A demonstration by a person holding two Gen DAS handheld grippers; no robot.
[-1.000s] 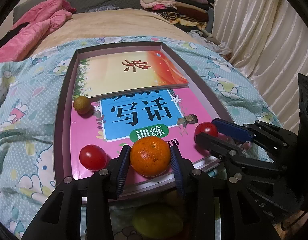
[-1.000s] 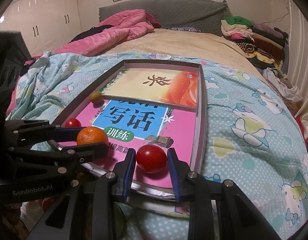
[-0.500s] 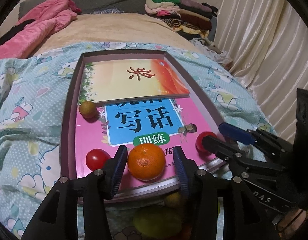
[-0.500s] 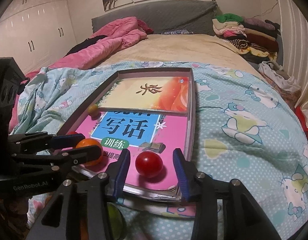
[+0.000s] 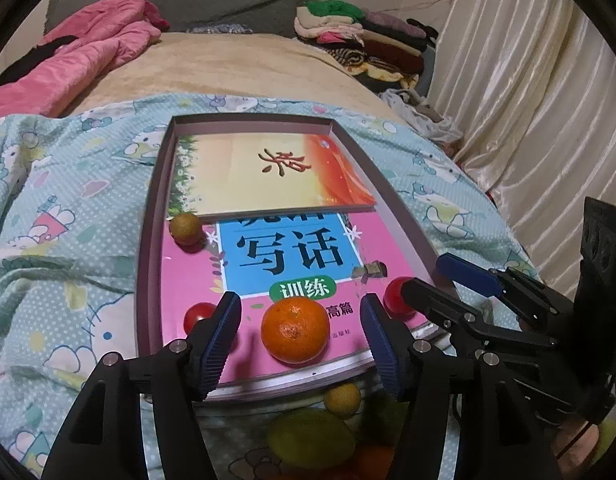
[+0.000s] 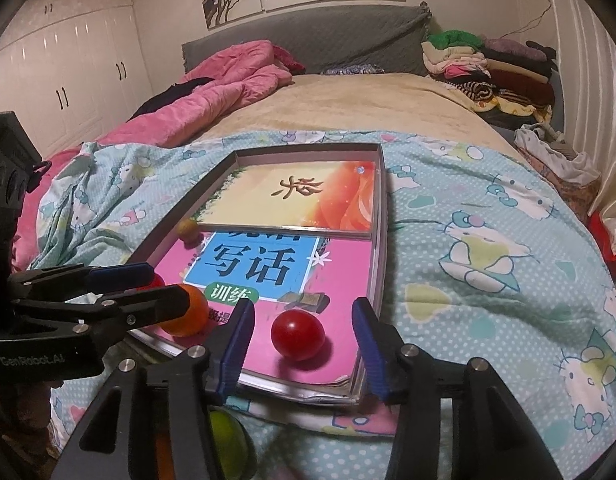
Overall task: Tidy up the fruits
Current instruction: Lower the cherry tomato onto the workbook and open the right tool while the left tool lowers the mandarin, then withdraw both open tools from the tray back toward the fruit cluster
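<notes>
An orange (image 5: 295, 329) lies on the pink book (image 5: 292, 256) in the flat box (image 5: 144, 240). My left gripper (image 5: 300, 332) is open around it, jaws apart and clear of it. A red tomato (image 6: 297, 334) lies on the book's near right corner; my right gripper (image 6: 302, 338) is open around it without touching. A second red tomato (image 5: 196, 315) sits at the near left, partly behind my left finger. A small brownish-green fruit (image 5: 185, 228) rests at the box's left side. The orange also shows in the right wrist view (image 6: 186, 314).
A second book (image 5: 268, 172) lies at the box's far end. Below the box's near edge are a green fruit (image 5: 311, 438) and a small yellow fruit (image 5: 341, 399). Pink quilt (image 6: 220, 88) and stacked clothes (image 6: 487, 68) lie at the bed's far end. Curtains (image 5: 527, 100) hang on the right.
Both grippers opened and let go of their fruit: the left released the orange, the right the tomato. Both pulled back a little and rose; the fruits stayed on the book.
</notes>
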